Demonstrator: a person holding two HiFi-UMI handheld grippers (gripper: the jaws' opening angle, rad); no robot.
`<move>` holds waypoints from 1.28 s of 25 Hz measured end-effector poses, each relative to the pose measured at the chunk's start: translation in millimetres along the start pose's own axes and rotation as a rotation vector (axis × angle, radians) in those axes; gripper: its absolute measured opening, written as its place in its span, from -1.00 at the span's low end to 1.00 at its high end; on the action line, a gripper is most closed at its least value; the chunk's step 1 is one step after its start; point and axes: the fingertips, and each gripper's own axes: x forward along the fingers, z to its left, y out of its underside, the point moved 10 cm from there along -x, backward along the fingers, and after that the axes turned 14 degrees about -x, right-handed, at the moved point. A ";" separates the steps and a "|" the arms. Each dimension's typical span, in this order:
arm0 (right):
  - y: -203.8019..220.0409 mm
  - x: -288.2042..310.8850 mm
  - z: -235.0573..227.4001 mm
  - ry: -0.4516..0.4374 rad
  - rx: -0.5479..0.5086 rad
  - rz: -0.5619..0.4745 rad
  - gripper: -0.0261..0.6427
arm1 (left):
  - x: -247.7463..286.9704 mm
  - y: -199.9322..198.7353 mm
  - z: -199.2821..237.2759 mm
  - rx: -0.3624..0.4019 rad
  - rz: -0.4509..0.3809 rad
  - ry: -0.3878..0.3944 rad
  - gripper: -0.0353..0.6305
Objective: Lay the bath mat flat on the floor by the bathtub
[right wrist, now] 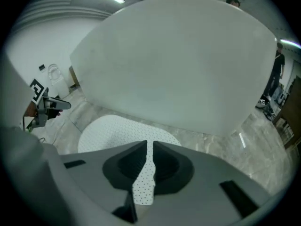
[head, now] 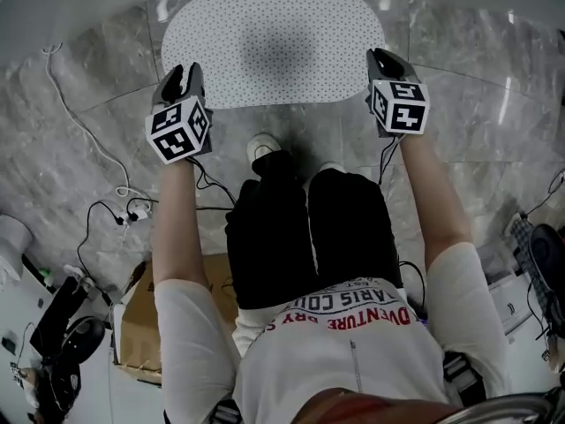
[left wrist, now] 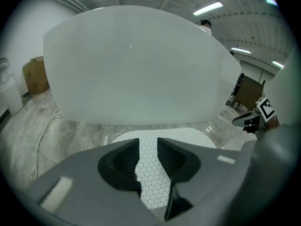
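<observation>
The white dotted bath mat (head: 274, 47) lies flat on the grey marble floor, its far edge along the white bathtub (head: 79, 3). My left gripper (head: 183, 78) hovers at the mat's near left corner, my right gripper (head: 387, 62) at its near right corner. In the left gripper view the jaws (left wrist: 148, 149) stand a little apart with nothing between them; the mat (left wrist: 188, 135) shows through the gap below the tub wall (left wrist: 141, 65). The right gripper view shows my right gripper (right wrist: 149, 157) with a narrow empty gap over the mat (right wrist: 113, 128), the tub (right wrist: 178, 60) behind.
The person's shoes (head: 262, 148) stand just behind the mat's near edge. White and black cables (head: 88, 140) trail over the floor at the left. A cardboard box (head: 137, 325) and dark equipment (head: 53, 343) sit behind at the lower left, more gear (head: 538, 272) at the right.
</observation>
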 end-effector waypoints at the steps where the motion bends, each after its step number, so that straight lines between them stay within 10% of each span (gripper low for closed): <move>1: -13.1 -16.0 1.5 -0.002 0.002 -0.019 -0.82 | -12.7 -11.1 -8.7 0.010 -0.007 0.001 -0.53; 6: -81.8 -97.8 5.5 -0.016 0.000 -0.081 -0.89 | -82.2 -73.8 -54.8 0.012 -0.042 0.019 -0.84; 18: -247.2 -348.5 14.6 -0.039 -0.002 -0.282 -0.89 | -322.9 -217.7 -186.5 0.080 -0.091 0.296 -0.86; 32: -343.3 -599.2 -26.8 0.022 -0.138 -0.700 -0.89 | -561.7 -324.0 -310.4 0.299 -0.550 0.407 -0.86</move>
